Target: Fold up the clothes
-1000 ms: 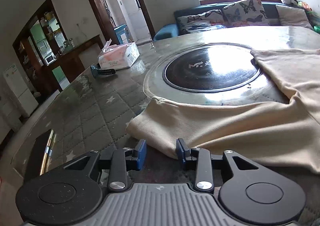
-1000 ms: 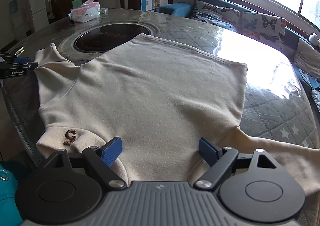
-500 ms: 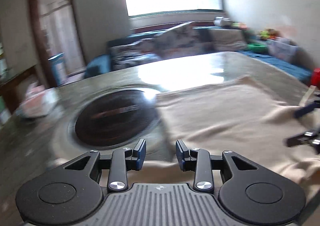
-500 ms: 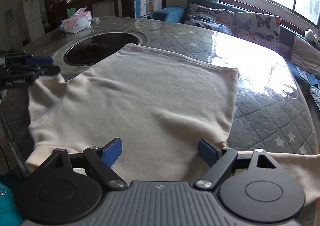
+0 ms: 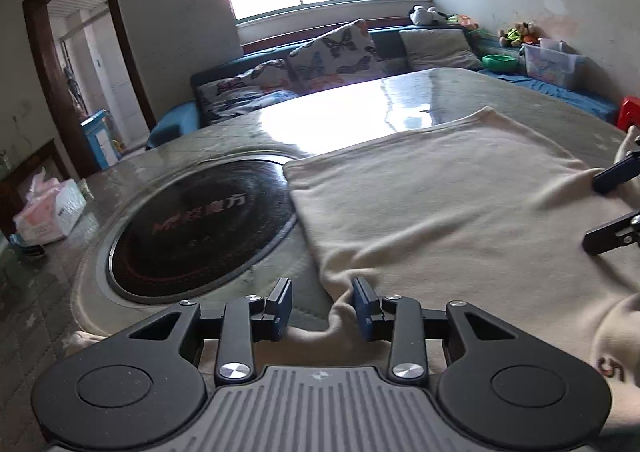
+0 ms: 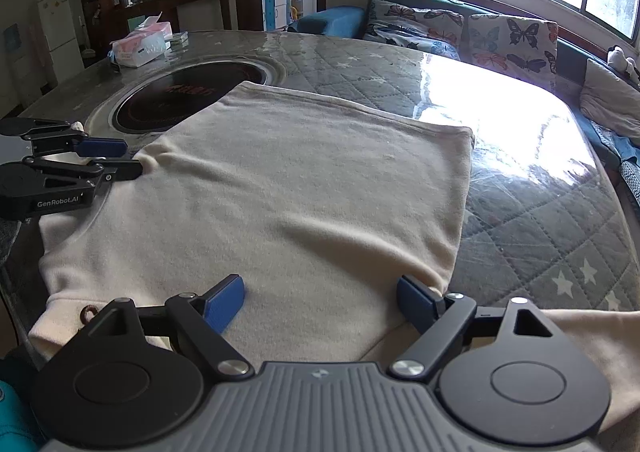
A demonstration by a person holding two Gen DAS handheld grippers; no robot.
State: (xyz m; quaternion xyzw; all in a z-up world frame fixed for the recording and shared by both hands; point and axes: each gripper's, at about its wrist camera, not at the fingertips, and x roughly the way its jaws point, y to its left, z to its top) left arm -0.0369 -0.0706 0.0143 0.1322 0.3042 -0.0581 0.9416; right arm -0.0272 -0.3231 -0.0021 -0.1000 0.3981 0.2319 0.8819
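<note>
A cream sweatshirt lies flat on the round table, hem toward the far side; it also shows in the left wrist view. My left gripper is open at the shirt's left armpit, cloth bunched by its right finger; in the right wrist view it sits at the shirt's left edge. My right gripper is wide open over the near right part of the body, its right finger at the right armpit. Its fingers show at the right in the left wrist view.
A black round hotplate is set in the table's middle, partly under the shirt's corner. A tissue pack lies at the far left of the table. A sofa with butterfly cushions stands behind.
My left gripper has swung from the left sleeve end to the left armpit and turned to face the window. My right gripper has stayed over the near right part, moving slightly forward.
</note>
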